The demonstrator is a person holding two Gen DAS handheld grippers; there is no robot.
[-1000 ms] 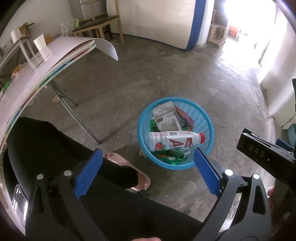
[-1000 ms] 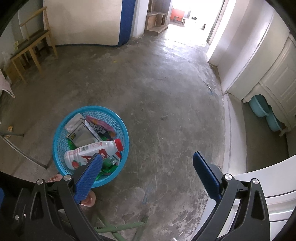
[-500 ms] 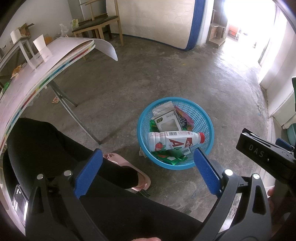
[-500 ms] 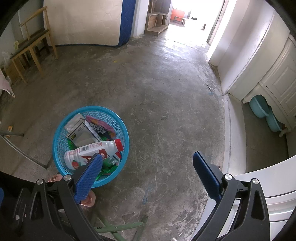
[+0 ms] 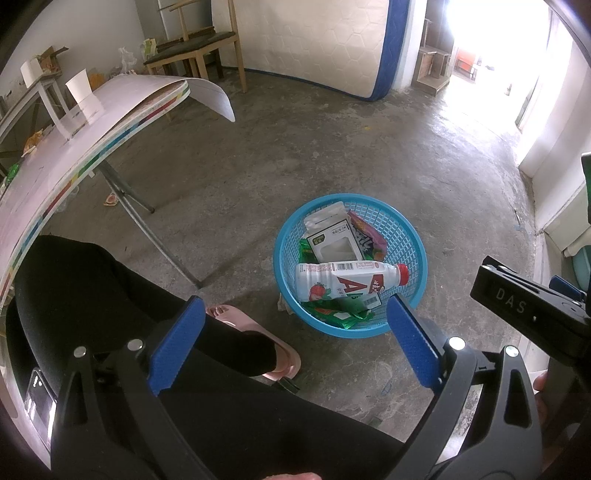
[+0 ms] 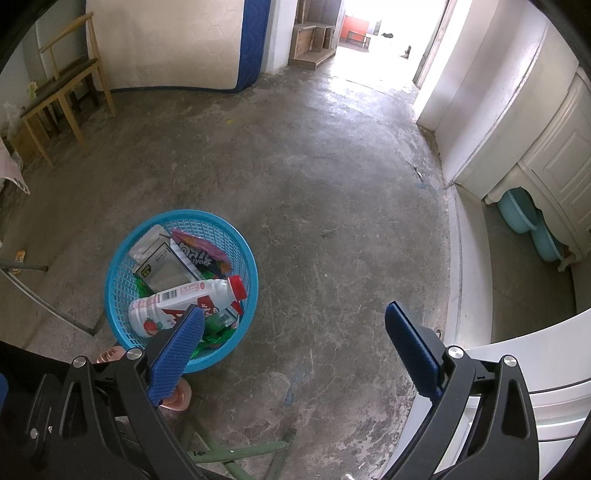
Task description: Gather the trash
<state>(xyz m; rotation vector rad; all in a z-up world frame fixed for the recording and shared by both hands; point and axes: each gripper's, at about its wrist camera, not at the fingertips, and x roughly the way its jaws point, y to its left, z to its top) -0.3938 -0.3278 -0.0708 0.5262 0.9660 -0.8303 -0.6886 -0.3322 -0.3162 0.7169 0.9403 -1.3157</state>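
Left gripper (image 5: 295,336) up close in the left wrist view, blue pads spread wide, nothing between them. Under it a black-trousered leg (image 5: 110,295) and a foot in a pink slipper (image 5: 258,339) on the concrete floor (image 5: 295,155). Part of the right gripper body (image 5: 528,306) shows at the right edge of that view.

Right gripper (image 6: 293,350) likewise has its fingers wide apart and empty, hanging above bare floor just right of the basket.

Blue plastic basket (image 5: 410,236) sits on the floor just beyond the slipper. Inside: white strawberry drink bottle (image 5: 343,282) with red cap lying on its side across the top, a white carton box (image 5: 332,240) behind it, a purple snack wrapper (image 5: 365,236) beside the box, green wrappers (image 5: 340,314) underneath.

Left of the basket, a folding table (image 5: 74,147) with a white sheet; paper cup (image 5: 79,88) stands on it. One small wrapper (image 5: 110,199) lies on the floor under the table, well apart from the basket.

Farther back: wooden chair (image 5: 199,40), mattress (image 5: 314,40) leaning on the wall, bright doorway (image 6: 369,26). White cabinet (image 6: 535,122) to the right, light blue basins (image 6: 528,221) beneath it.
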